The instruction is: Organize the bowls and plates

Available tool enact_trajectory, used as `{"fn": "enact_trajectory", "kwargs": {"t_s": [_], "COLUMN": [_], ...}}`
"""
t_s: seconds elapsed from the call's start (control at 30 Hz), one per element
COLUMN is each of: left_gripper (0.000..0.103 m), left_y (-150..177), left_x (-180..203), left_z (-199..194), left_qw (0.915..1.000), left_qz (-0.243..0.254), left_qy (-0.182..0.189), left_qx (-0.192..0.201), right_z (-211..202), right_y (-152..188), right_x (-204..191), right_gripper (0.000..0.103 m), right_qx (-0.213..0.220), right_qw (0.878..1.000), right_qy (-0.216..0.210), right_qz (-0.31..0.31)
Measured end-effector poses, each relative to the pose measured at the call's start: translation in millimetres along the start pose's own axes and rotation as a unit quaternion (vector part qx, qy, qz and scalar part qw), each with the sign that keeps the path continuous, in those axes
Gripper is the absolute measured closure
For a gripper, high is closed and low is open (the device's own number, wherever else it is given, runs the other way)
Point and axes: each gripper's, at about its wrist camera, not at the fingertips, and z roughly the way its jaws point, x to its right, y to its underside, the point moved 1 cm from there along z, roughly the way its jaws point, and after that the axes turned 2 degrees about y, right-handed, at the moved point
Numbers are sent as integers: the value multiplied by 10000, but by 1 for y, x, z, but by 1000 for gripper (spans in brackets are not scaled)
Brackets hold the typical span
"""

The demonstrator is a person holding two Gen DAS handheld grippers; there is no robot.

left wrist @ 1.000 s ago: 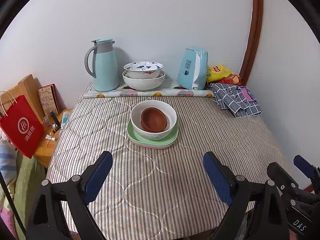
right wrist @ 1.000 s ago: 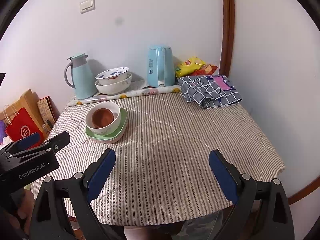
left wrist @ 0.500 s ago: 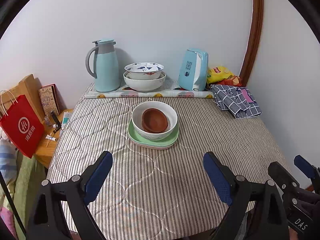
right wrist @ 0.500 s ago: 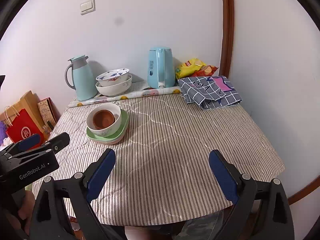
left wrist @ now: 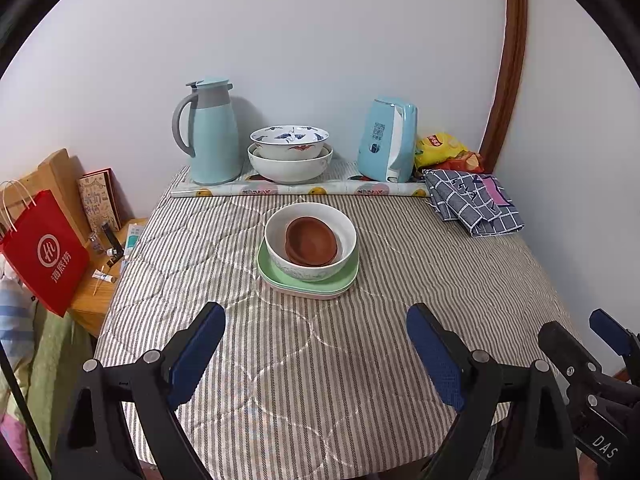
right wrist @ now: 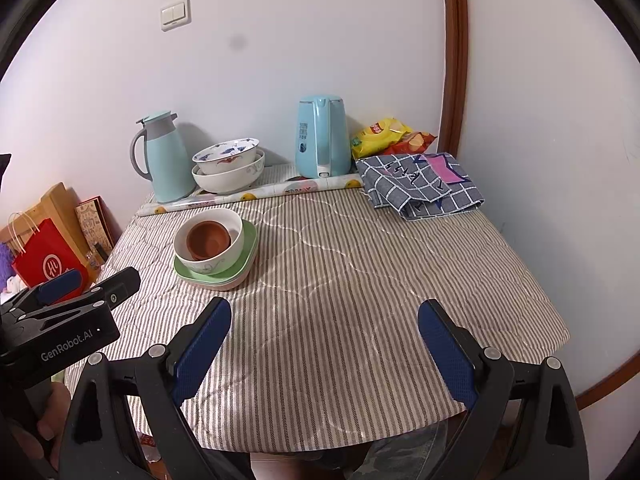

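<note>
Off the table's left edge you have a red paper bag [left wrist: 44,250] leaning beside a low wooden stand [left wrist: 98,296]. Your left gripper [left wrist: 316,356] hangs over the near edge of the striped table [left wrist: 420,272], jaws spread wide with nothing between them. Along the far edge, from the left, stand a pale blue thermos jug [left wrist: 210,132], then two nested white bowls [left wrist: 290,154], the upper one painted blue. Toward the middle of the table sits the stack: a brown bowl [left wrist: 312,242] inside a white bowl [left wrist: 280,256], which rests on green plates [left wrist: 344,284]. Your right gripper [right wrist: 324,352] is also wide apart and holding nothing, over the near edge, well apart from the stack. At the far right corner are a blue kettle [left wrist: 386,140], a yellow snack bag [left wrist: 440,148] and a folded checked cloth [left wrist: 472,204].
</note>
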Motion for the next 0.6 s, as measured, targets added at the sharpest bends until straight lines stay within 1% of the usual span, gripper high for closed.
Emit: {"fn": "enact_trajectory", "kwargs": {"t_s": [0.6], "left_gripper": [11], "left_y": [0], "left_x": [-1], "left_z": [2], "left_qw": [10000], "left_qz": [3], "left_qy": [-20], "left_qx": [29], "right_z": [-1], "right_y": [-2], "right_x": [2], "right_gripper": [9], "right_qx": [29], "right_qw": [10000], "right_qy": [-19], "right_qz": [25]}}
